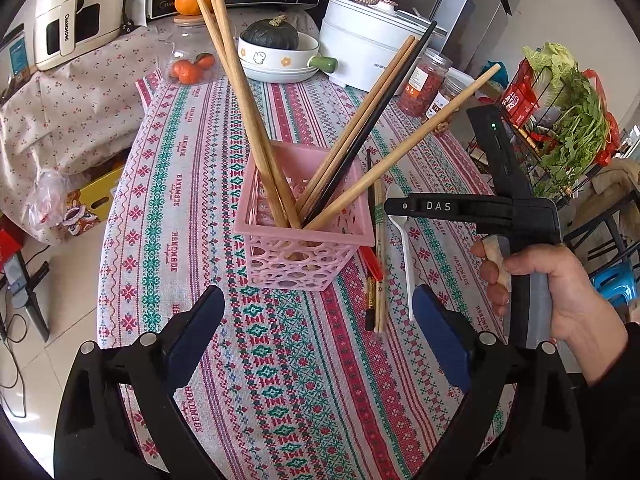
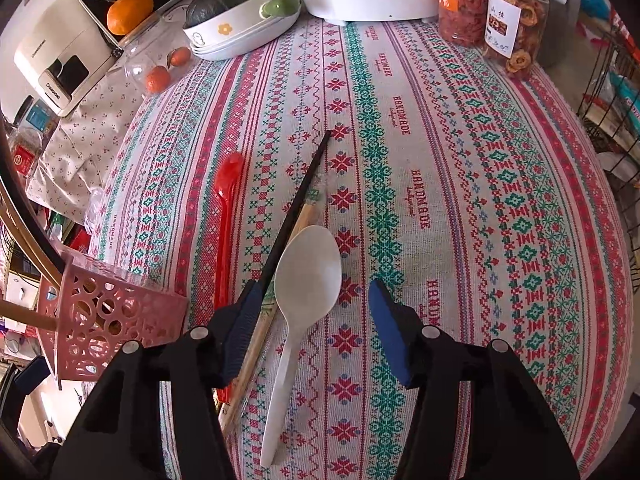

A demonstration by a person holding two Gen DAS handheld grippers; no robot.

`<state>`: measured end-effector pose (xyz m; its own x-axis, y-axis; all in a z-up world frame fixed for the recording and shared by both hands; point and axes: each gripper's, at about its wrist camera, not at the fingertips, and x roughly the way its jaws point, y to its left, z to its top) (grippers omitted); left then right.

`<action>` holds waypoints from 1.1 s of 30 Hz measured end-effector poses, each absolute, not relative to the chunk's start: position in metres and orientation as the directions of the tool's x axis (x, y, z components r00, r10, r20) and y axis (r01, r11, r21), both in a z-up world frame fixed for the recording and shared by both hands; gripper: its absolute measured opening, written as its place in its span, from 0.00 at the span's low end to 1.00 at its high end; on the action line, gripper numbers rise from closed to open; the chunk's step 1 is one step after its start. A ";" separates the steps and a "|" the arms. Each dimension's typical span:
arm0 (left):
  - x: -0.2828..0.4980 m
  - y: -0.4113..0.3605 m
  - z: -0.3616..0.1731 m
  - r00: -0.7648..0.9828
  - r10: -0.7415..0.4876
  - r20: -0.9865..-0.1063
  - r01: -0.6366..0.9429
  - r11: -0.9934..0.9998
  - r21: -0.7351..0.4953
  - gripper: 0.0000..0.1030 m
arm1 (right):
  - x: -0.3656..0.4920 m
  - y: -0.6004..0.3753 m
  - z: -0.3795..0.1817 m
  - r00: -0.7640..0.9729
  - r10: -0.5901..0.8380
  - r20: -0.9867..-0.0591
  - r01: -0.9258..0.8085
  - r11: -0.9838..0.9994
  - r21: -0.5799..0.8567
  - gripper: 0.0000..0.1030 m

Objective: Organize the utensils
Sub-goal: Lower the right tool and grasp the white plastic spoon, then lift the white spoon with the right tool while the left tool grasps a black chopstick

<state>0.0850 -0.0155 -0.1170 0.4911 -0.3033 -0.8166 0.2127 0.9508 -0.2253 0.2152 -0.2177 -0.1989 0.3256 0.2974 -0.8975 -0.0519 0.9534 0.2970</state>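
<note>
Straddling the white spoon (image 2: 308, 276) on the desk (image 2: 460, 208), the right claw (image 2: 314, 320) stands partly open, pads clear of it. Just left lie a black chopstick (image 2: 298, 196) and red spoon (image 2: 226, 208). The left claw (image 1: 318, 328) gapes wide, empty, before the pink basket (image 1: 300, 248) holding chopsticks (image 1: 248, 108).

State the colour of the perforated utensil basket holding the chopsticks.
Pink. The basket shows best in the left wrist view.
</note>
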 end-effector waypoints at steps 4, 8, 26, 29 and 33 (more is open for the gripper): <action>0.083 -0.018 -0.118 0.476 -0.318 -0.820 0.242 0.944 -0.226 0.76 | 0.219 -0.212 -0.203 0.325 0.278 -0.904 -0.055 0.960 0.276 0.48; 0.080 -0.022 -0.118 0.469 -0.323 -0.822 0.265 0.939 -0.218 0.69 | 0.221 -0.207 -0.203 0.329 0.265 -0.906 -0.071 0.964 0.256 0.35; 0.056 -0.146 -0.134 0.371 -0.338 -0.865 0.529 0.843 -0.103 0.53 | 0.172 -0.322 -0.142 0.421 0.283 -0.862 0.033 0.945 0.326 0.35; 0.074 -0.171 -0.145 0.378 -0.291 -0.879 0.521 0.851 -0.058 0.53 | 0.161 -0.346 -0.142 0.425 0.272 -0.863 0.050 0.945 0.323 0.35; 0.115 -0.197 -0.158 0.381 -0.238 -0.894 0.472 0.881 -0.033 0.53 | 0.154 -0.373 -0.147 0.419 0.264 -0.869 0.072 0.944 0.322 0.35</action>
<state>0.1151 -0.1970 -0.1580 0.3806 -0.2376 -0.8937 0.4716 0.8812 -0.0334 0.1543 -0.3731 -0.1466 0.4191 0.2643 -0.8686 0.0723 0.9440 0.3221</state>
